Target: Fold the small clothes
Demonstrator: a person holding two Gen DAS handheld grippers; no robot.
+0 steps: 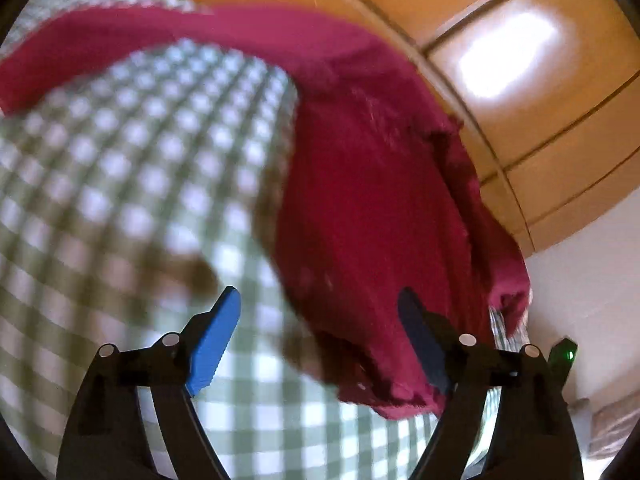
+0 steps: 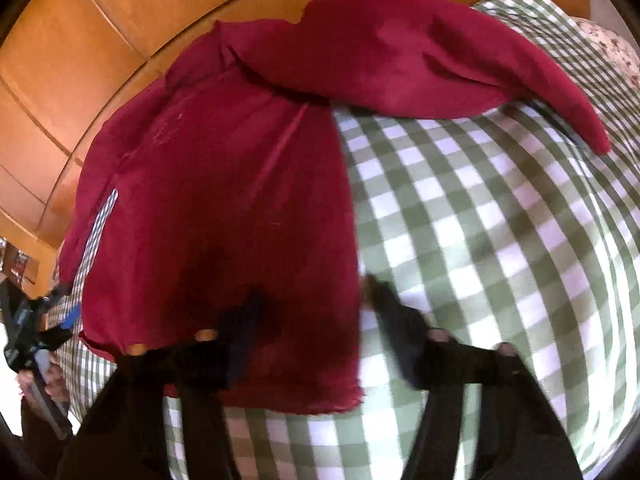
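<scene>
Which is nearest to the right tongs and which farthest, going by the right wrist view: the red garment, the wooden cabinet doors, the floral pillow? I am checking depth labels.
1. Red garment: its near hem lies at the right tongs, on the checked cloth.
2. Floral pillow: far right, beyond the cloth.
3. Wooden cabinet doors: top left, behind everything; order against the pillow is uncertain.

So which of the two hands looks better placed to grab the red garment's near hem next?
The right, probably. The right gripper straddles the near hem of the red garment, one finger over the cloth, one over the checked cover. The left gripper is open mostly over the cover, only one finger at the edge.
</scene>
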